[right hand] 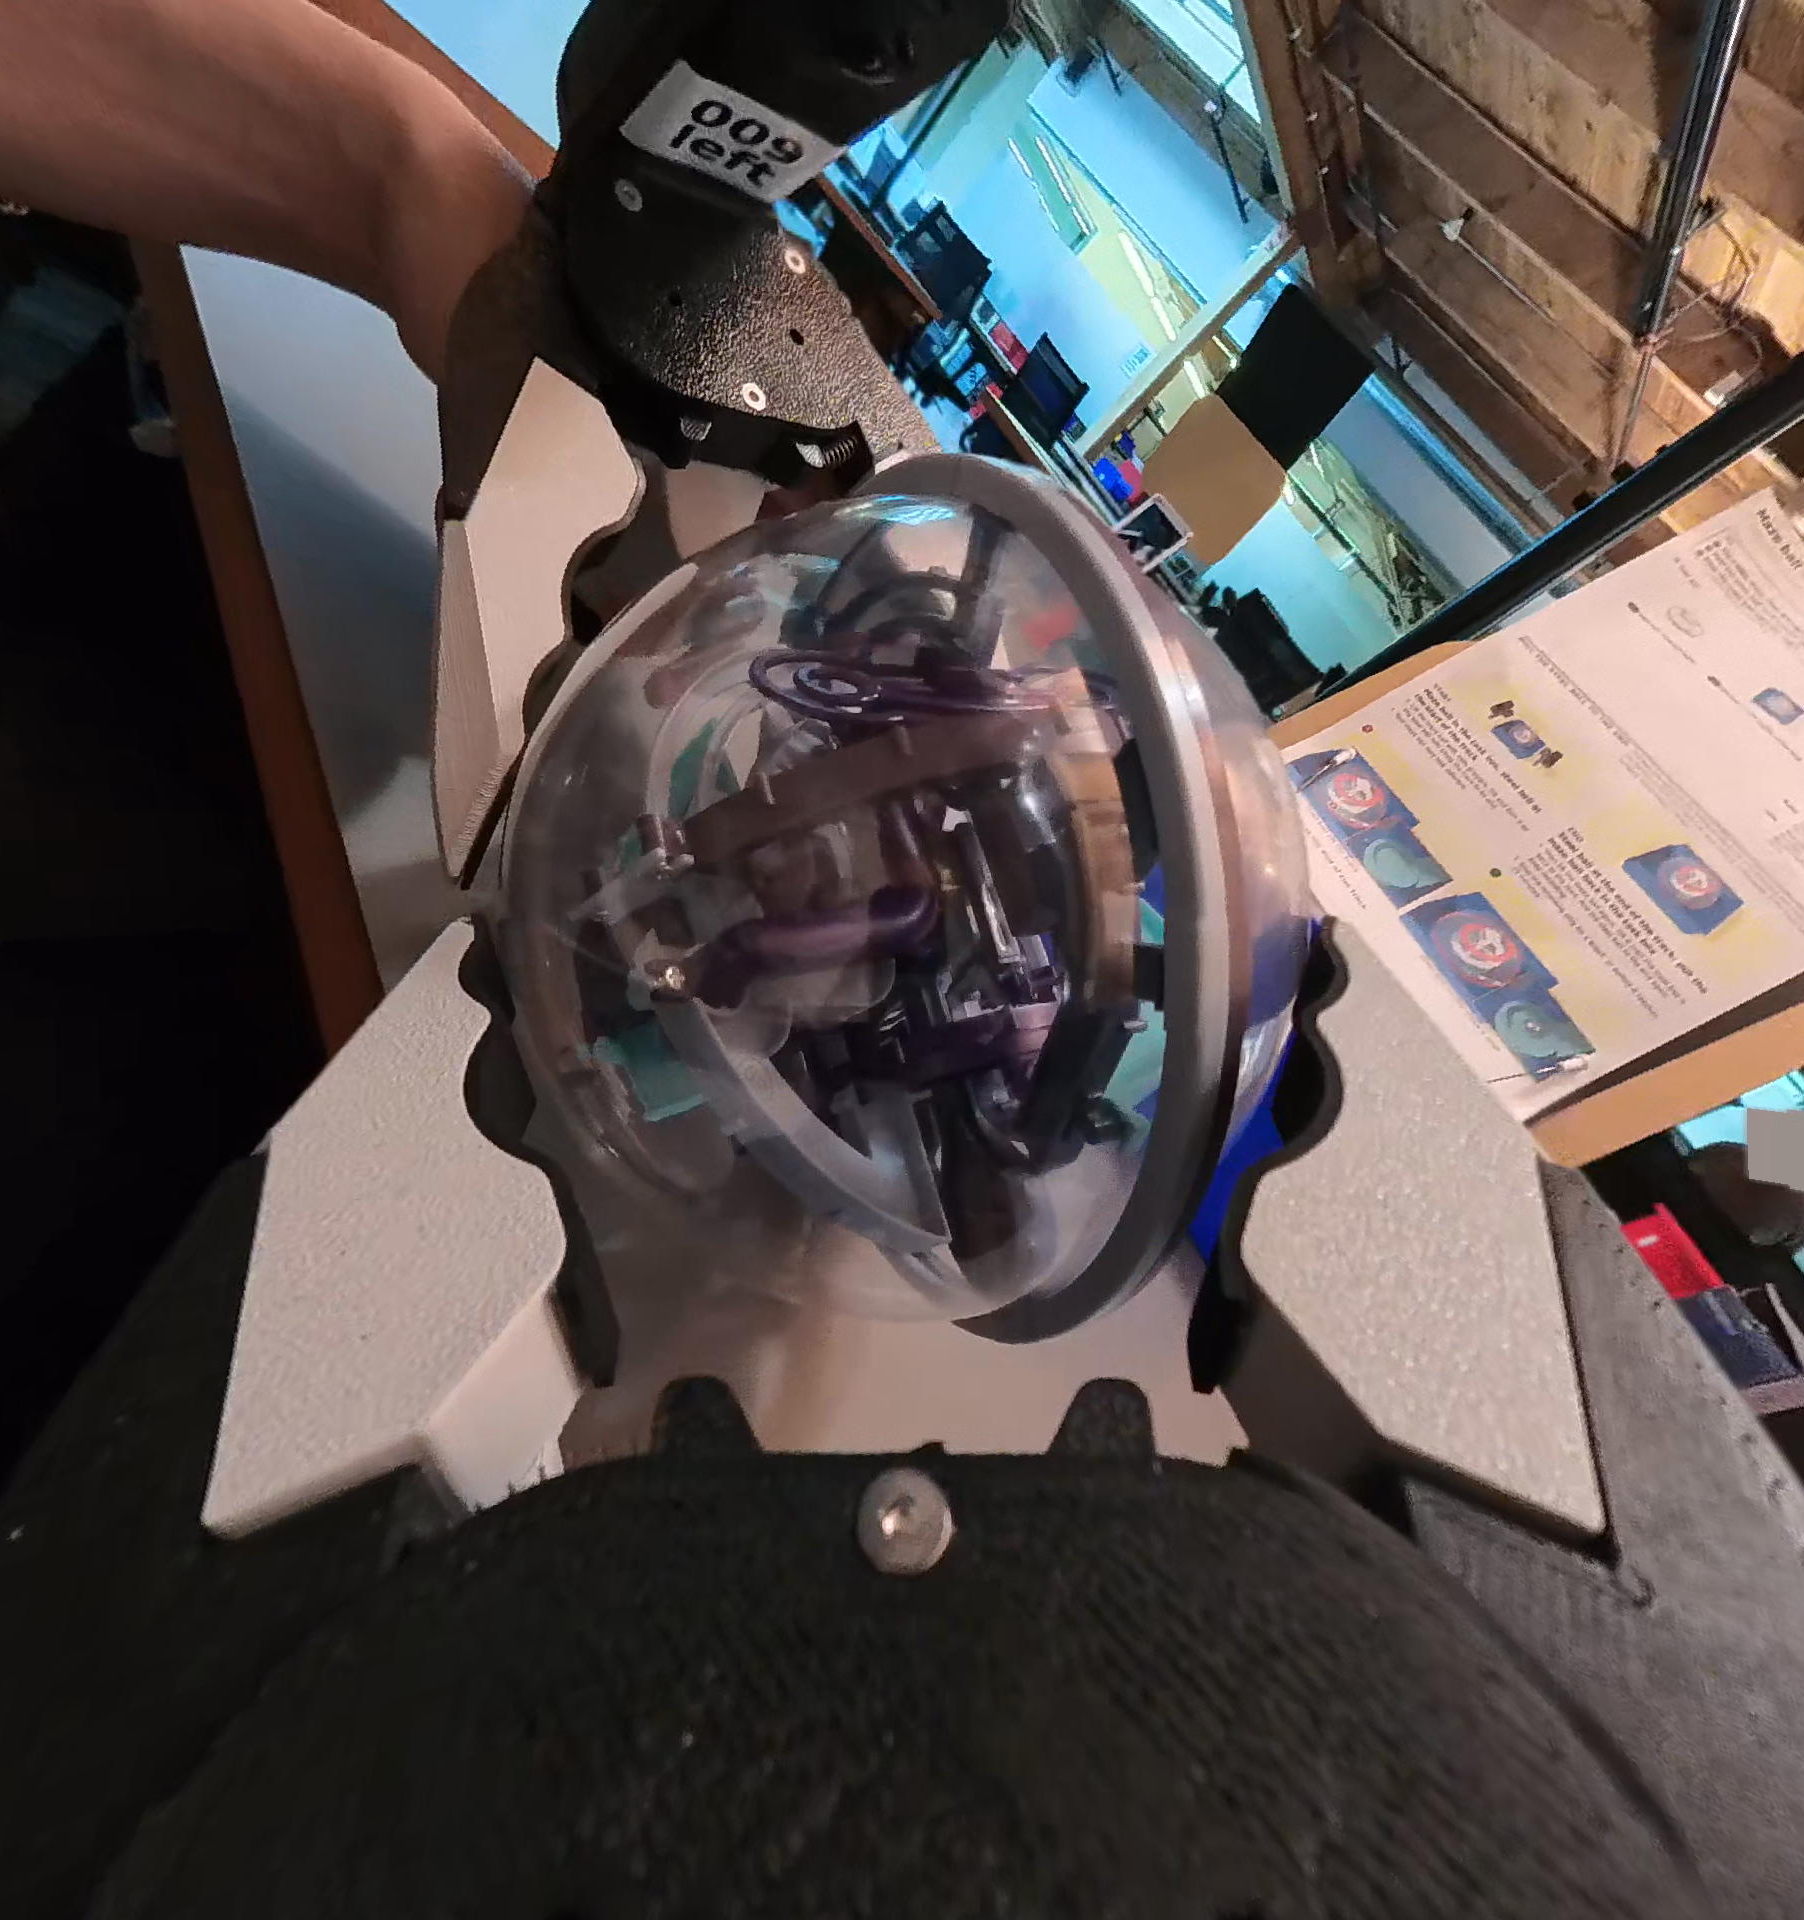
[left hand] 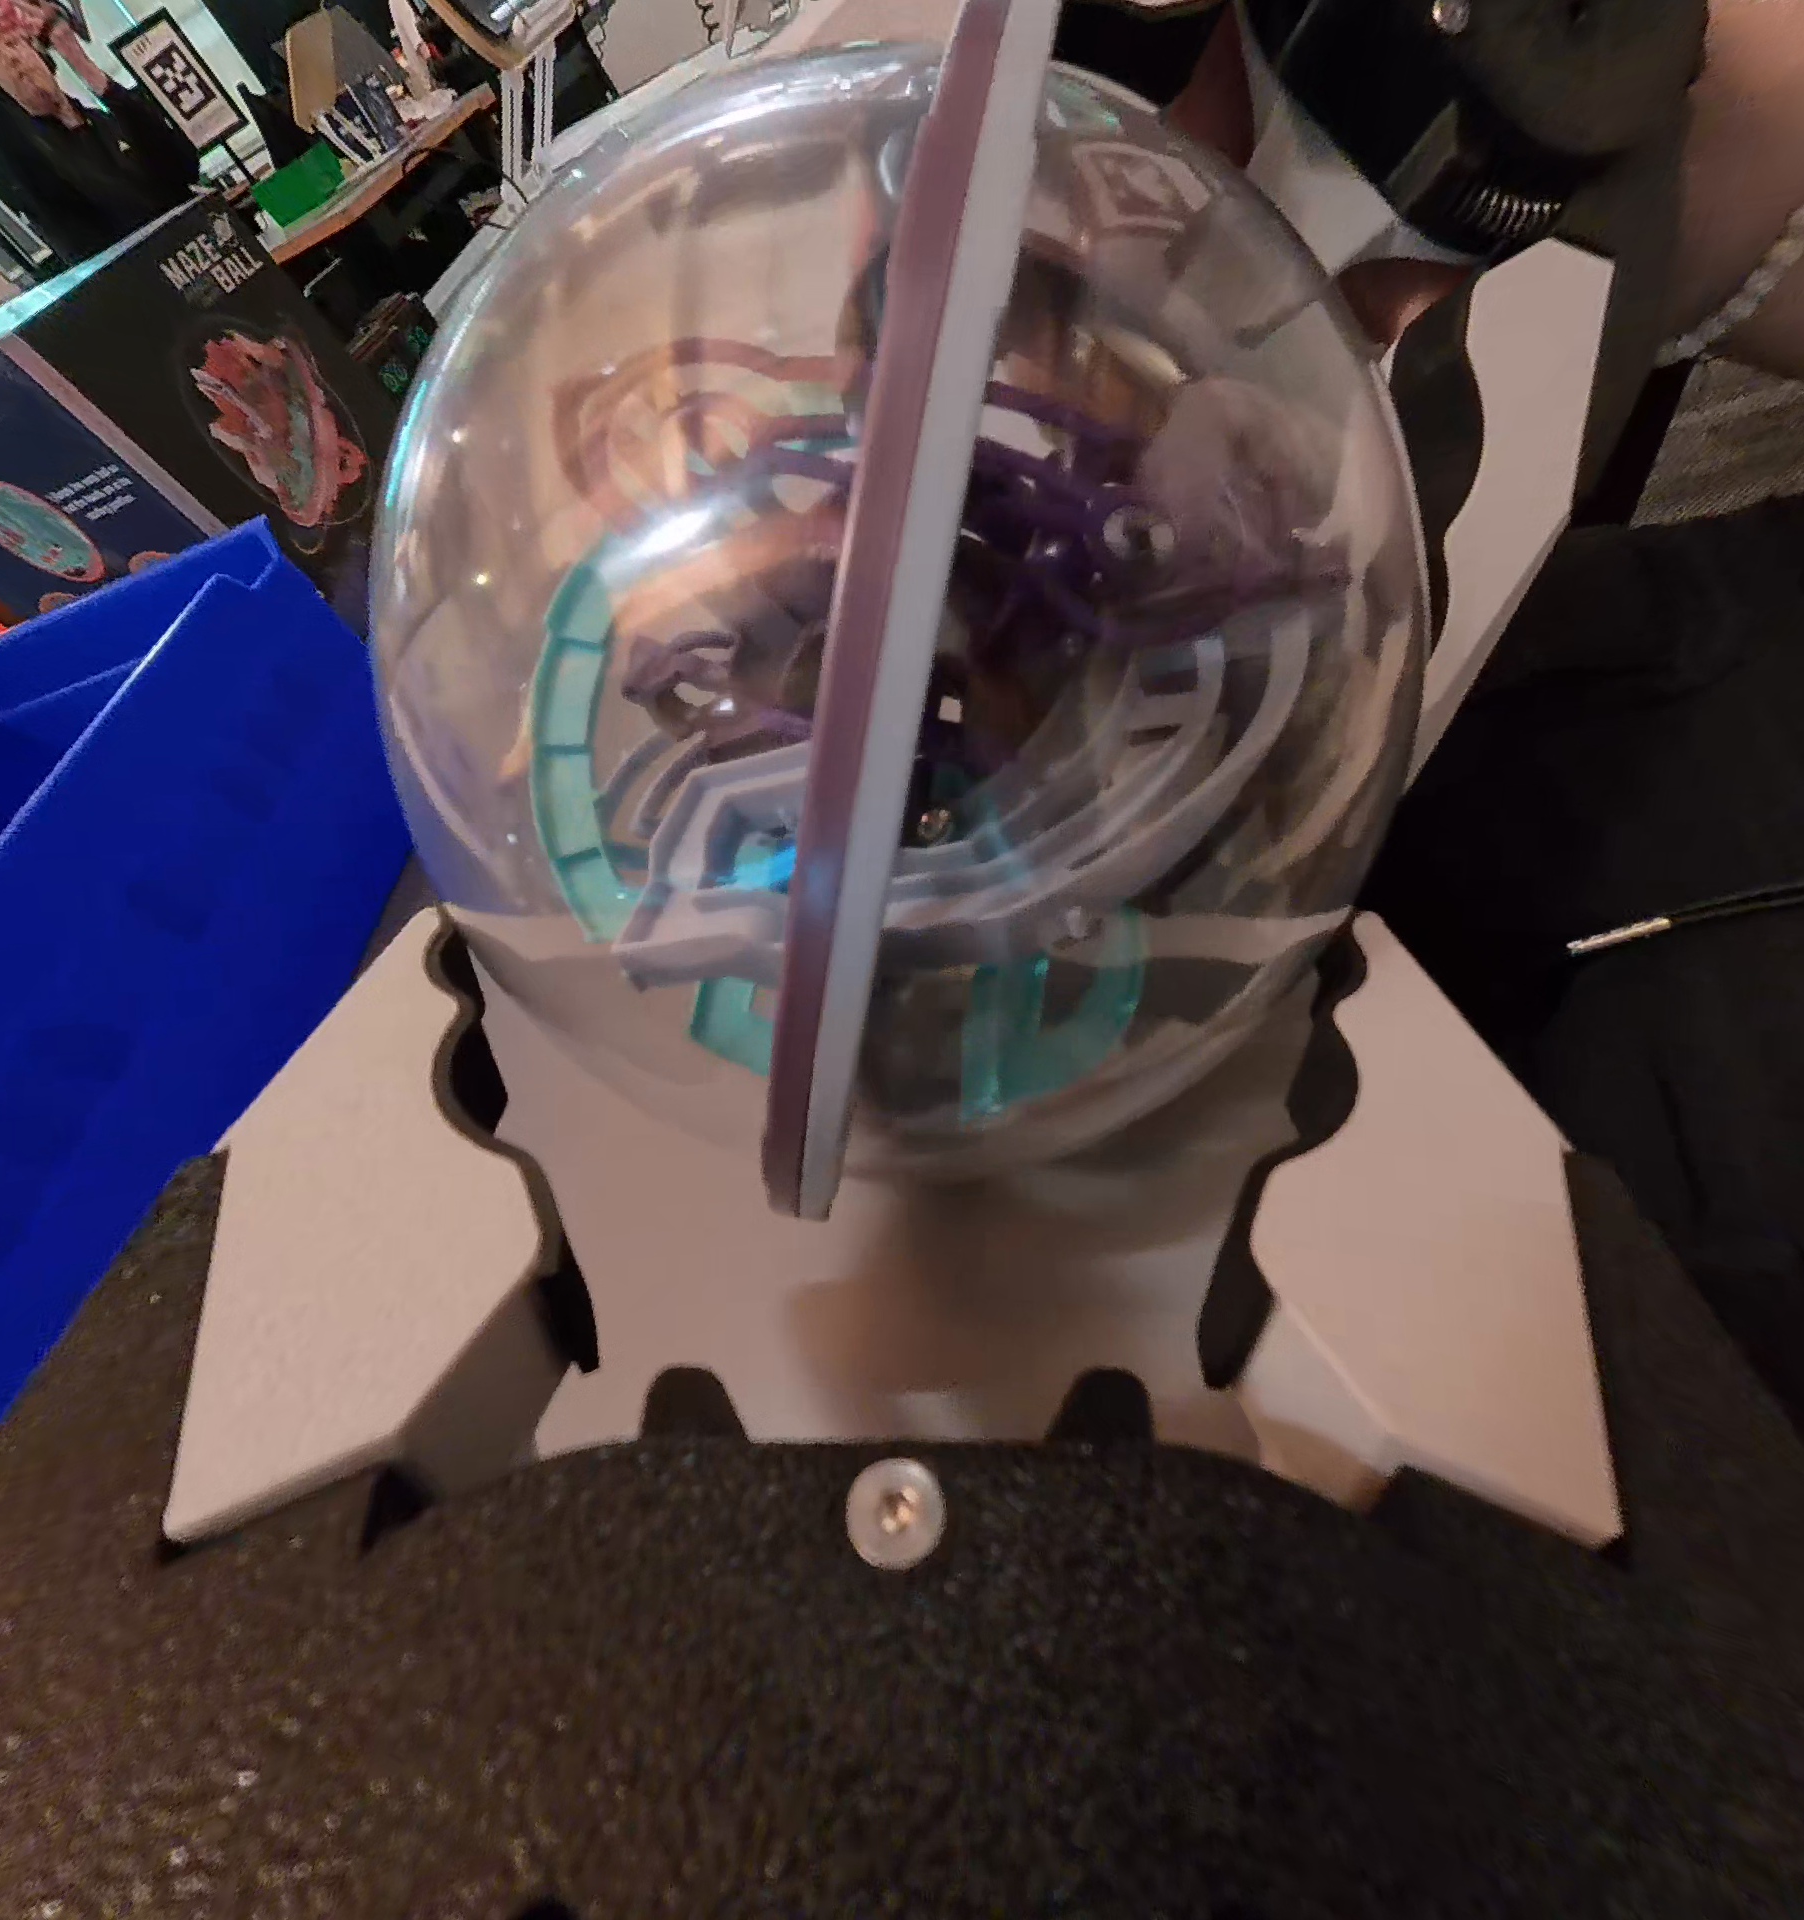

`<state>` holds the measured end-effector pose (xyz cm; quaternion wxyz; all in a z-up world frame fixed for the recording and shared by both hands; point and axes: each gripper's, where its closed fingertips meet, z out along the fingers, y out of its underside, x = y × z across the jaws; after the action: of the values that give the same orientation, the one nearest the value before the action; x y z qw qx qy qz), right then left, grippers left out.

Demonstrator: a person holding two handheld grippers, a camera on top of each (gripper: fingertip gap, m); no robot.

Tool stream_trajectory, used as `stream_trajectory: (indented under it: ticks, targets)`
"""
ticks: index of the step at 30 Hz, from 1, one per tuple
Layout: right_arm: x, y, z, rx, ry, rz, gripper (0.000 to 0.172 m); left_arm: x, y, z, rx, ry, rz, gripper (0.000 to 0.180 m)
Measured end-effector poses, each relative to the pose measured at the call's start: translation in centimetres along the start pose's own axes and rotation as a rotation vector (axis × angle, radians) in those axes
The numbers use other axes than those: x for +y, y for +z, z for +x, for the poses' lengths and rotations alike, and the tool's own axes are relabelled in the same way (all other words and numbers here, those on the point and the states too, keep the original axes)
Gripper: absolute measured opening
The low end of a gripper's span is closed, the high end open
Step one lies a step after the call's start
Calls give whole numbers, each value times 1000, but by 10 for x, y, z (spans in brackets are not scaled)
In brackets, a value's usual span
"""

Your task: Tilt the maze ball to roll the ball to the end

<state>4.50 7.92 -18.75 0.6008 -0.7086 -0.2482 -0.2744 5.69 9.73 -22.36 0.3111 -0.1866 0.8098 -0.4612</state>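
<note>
The maze ball (left hand: 898, 644) is a clear sphere with a grey and mauve equator ring and purple, teal and grey tracks inside. It is held in the air between both grippers. In the left wrist view my left gripper (left hand: 893, 987) is shut on it, with its dark wavy pads (left hand: 451, 997) pressed on the sphere's lower sides. A small shiny ball (left hand: 1137, 535) sits on the purple track. In the right wrist view my right gripper (right hand: 903, 1008) is shut on the maze ball (right hand: 877, 904) from the opposite side. The left gripper (right hand: 711, 343) shows beyond it.
A blue bin (left hand: 150, 831) stands at the left, with the toy's dark box (left hand: 223, 395) behind it. A printed instruction sheet (right hand: 1604, 831) lies on cardboard at the right. A person's forearm (right hand: 254, 135) and dark clothing (left hand: 1656, 935) are close by.
</note>
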Motion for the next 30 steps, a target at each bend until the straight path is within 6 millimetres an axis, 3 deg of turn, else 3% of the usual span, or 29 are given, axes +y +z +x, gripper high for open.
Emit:
stream_trajectory:
  ticks: [30]
  targets:
    - [25, -19, 9, 0, 163, -158, 145, -19, 14, 1, -38, -21, 24, 148]
